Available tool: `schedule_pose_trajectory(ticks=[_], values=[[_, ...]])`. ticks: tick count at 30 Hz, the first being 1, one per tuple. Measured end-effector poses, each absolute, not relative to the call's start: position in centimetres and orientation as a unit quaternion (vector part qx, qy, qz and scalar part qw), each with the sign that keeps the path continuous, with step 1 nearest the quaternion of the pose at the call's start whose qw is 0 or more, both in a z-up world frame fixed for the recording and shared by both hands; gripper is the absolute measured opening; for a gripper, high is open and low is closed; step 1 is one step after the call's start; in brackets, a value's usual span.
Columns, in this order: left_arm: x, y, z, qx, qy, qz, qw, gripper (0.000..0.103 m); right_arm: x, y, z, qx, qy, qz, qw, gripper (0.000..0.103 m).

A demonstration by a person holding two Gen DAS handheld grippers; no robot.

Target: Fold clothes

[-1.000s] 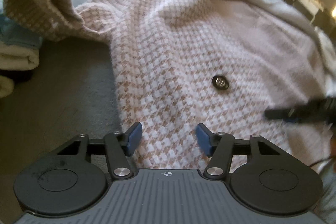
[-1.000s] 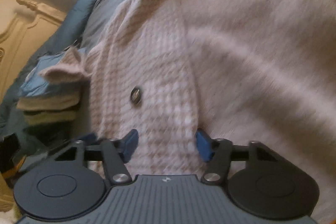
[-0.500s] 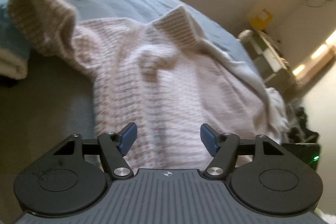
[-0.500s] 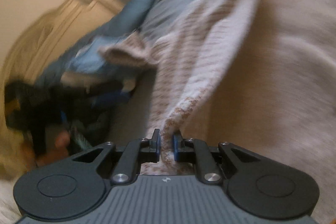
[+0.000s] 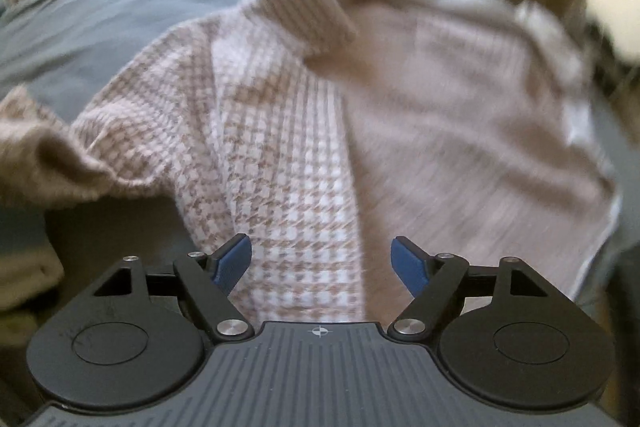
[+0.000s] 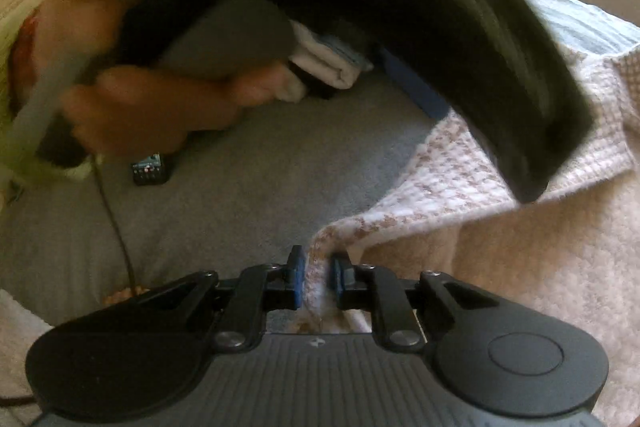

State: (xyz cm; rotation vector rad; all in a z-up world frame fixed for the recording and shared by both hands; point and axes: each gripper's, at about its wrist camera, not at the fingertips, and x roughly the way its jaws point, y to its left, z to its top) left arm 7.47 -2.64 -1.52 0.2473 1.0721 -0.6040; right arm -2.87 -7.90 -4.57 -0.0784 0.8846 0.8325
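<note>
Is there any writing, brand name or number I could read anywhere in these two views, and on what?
No readable text in either view.
Small dark device on the grey bedcover: coloured specks only, too small and blurred to read.
Each hand-held gripper's body bears only a crosshair mark, not lettering.
Houndstooth cardigan: no label visible.

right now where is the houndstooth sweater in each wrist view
Left wrist: the houndstooth sweater fills the centre and right, spread beyond the open left gripper.
Right wrist: it lies at the right, its edge pinched in the right gripper.
Shared landmark: the grey bedcover beneath it.
</note>
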Motion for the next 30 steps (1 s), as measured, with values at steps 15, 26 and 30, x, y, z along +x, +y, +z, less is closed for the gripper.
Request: schedule_pose_trajectory(ticks=[15,26,30], values=[[7.5,-0.3,-2.9,0.12,0.52,-0.218,0.817,0.016,-2.3,-20.4,-4.8,0.145,0.504,0.363,0.77,0.088],[9.2,4.7,0.4,0.122,0.495,-0.106,0.854,0.014,-6.0,-11.5,-9.0,0.167,0.573,0.544,0.59,0.086],[8.8,4.9,-1.4,0.141,0.503,-0.094,0.848,0.015,-5.7,-11.4,-8.5,0.13,0.585,0.551,0.58,0.085]])
